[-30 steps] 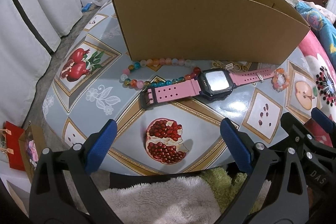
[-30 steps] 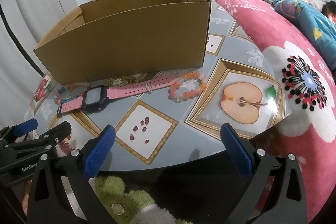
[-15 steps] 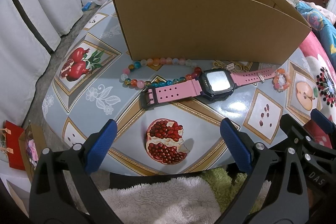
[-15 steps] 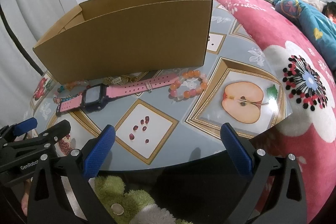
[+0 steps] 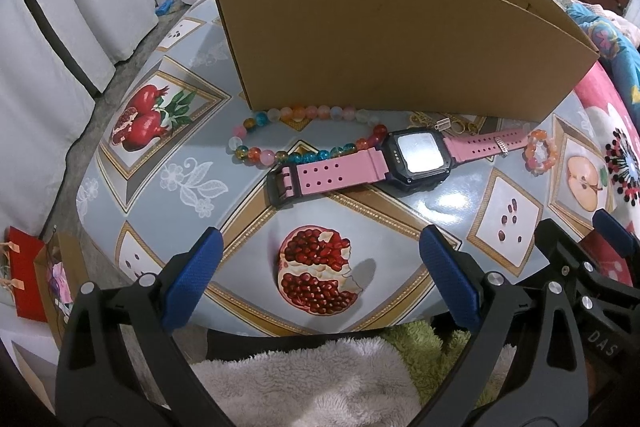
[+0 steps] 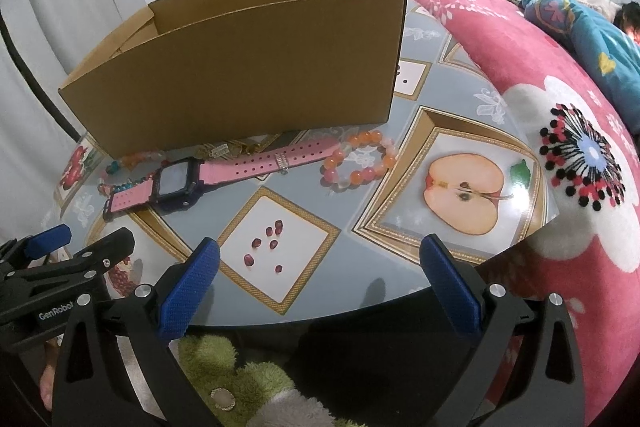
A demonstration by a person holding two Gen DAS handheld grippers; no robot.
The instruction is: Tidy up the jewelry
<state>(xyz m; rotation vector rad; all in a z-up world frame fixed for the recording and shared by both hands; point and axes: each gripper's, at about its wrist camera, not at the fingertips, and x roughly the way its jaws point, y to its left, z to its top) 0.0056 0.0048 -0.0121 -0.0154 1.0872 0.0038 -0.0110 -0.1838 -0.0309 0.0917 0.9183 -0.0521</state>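
Both grippers at the near edge of the table [image 5: 120, 195], before any piece is lifted. The left gripper [image 5: 320, 279] and the right gripper [image 6: 320, 279] each hang with fingers spread wide and nothing between them, short of the jewelry. The pieces lie in a row along the front wall of the open cardboard box [image 5: 392, 39]: a long multicoloured bead strand [image 5: 296, 131] to the left, a pink-strapped watch [image 5: 400, 159] in the middle with its strap lying over part of the strand, a small tangle of gold-coloured pieces [image 5: 444, 121] just against the box wall, and an orange bead bracelet [image 6: 360, 163] at the right end of the strap.

Likely hazards, judged from this layout: lifting the strand first could drag the watch, since the two overlap; round beads may roll or slip from flat pads on the glossy tablecloth; the gold pieces (too small to make out singly) sit tight against the cardboard, so a finger reaching for them could push the light box back. The tall front wall must be cleared on each transfer.
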